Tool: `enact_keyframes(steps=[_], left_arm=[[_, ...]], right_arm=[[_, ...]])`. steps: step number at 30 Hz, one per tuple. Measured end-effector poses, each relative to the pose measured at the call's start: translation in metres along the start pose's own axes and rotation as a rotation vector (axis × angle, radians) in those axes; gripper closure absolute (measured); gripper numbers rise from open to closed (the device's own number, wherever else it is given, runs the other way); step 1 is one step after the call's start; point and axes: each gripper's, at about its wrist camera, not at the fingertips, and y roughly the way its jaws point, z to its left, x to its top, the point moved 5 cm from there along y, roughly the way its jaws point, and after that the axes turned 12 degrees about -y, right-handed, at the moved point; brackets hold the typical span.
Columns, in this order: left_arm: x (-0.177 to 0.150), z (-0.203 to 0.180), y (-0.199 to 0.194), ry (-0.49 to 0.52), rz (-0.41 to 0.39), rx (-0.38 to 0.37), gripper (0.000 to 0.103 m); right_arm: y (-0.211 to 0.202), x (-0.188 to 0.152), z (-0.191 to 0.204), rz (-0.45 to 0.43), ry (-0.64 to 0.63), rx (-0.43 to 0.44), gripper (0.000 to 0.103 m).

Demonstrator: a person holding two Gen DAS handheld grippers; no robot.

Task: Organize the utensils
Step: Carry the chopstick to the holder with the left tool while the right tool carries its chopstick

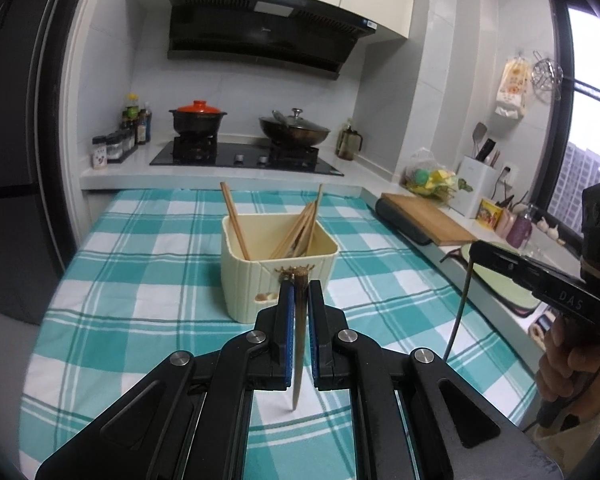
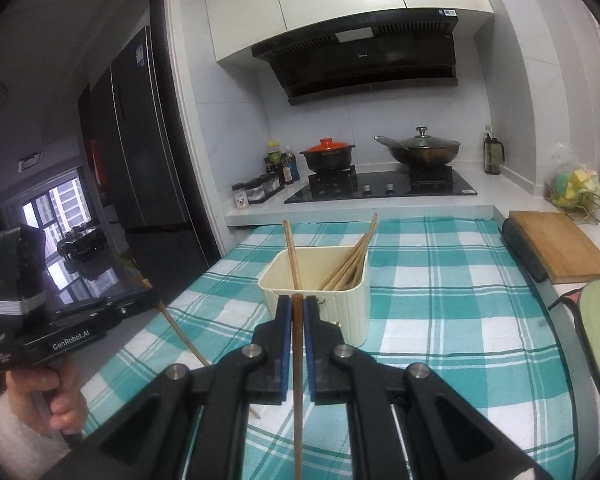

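So: a chopstick in each gripper

Left gripper pinches a dark chopstick, right gripper a brown chopstick, both just short of the cream utensil box. Housings read "DAS" and "GenRobot.AI".

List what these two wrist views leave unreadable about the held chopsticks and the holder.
- Left claw: the chopstick's gripped stretch is hidden between the pads; its top looks frayed, detail too small to tell.
- Right claw: its chopstick runs off the bottom edge of the right wrist view, so the lower end is unseen.
- Holder: its floor and the chopstick tips inside are hidden by its own walls; the small mark on its front is partly covered by the left claw.
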Motion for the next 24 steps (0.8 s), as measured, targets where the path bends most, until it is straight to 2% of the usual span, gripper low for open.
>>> enact_keyframes(steps=[15,20,24], left_arm=[[-0.004,-0.003,-0.003,0.039,0.004,0.078,0.098],[0.010,-0.007,-0.006,0.040,0.012,0.037,0.098],[0.050,-0.011,-0.010,0.023,-0.004,-0.019,0.098]], right_arm=[[-0.005,0.001,0.002,-0.004,-0.004,-0.003,0.097],[-0.008,0.012,0.005,-0.022,-0.015,-0.016,0.097],[-0.002,0.041,0.002,-0.052,-0.028,-0.018,0.097]])
